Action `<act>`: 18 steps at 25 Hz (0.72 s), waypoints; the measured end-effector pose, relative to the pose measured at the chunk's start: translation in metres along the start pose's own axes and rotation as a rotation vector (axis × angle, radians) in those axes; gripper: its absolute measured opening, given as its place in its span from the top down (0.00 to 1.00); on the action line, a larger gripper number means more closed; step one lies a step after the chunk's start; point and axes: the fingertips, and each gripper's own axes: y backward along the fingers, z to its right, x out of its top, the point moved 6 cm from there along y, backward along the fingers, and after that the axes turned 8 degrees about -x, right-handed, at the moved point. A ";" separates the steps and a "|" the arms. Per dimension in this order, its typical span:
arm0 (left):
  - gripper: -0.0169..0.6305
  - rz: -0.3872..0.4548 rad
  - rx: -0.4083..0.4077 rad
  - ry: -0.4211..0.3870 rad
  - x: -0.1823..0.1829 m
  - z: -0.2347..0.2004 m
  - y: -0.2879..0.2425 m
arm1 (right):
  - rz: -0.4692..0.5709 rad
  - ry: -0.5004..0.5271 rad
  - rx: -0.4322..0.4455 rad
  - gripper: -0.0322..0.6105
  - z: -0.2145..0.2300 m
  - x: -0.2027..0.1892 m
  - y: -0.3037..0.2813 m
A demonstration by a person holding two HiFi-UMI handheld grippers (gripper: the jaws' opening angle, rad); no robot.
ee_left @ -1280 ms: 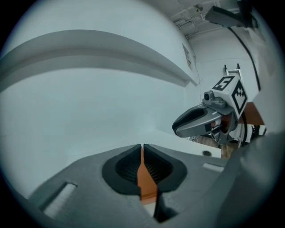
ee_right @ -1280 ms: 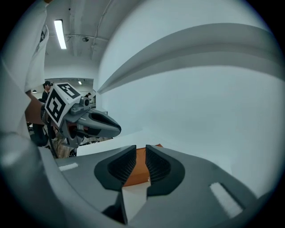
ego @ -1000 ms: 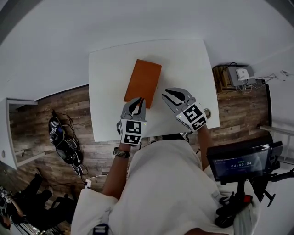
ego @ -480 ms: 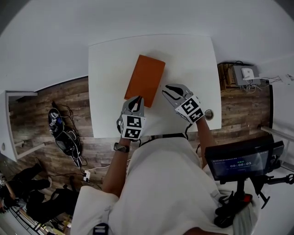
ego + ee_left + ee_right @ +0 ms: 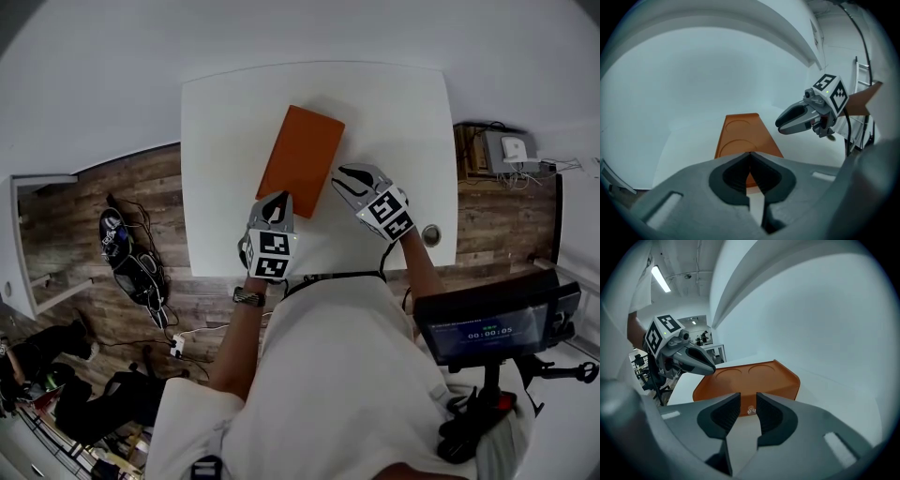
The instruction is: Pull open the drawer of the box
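A: Sits where?
B: On the table (image 5: 216,141), upper centre of the frame: box (image 5: 302,159), lying askew, one end toward upper right, the other toward lower left.
A: And the knob (image 5: 751,410)?
B: On the box's side face (low centre in the right gripper view).
A: Around the table?
B: Cable tangle (image 5: 127,270) on the floor (image 5: 112,202) at left; stand (image 5: 469,161) just right of the table; screen (image 5: 483,328) at lower right.

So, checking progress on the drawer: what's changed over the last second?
The right hand-held gripper has edged closer to the orange box, jaws opening, the drawer knob in line between them, ungripped. The left hand-held gripper stays shut at the box's near end; box still closed.
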 end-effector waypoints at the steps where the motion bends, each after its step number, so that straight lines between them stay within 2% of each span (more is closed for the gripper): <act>1: 0.96 -0.010 -0.004 -0.002 0.000 0.000 -0.003 | -0.011 0.006 0.002 0.78 0.002 -0.004 -0.003; 11: 0.96 -0.070 -0.025 -0.043 -0.009 0.011 0.002 | -0.019 0.067 0.025 0.76 -0.007 -0.010 -0.011; 18: 0.96 -0.090 -0.002 -0.093 -0.007 0.018 0.006 | -0.024 0.087 0.039 0.75 -0.010 -0.016 -0.011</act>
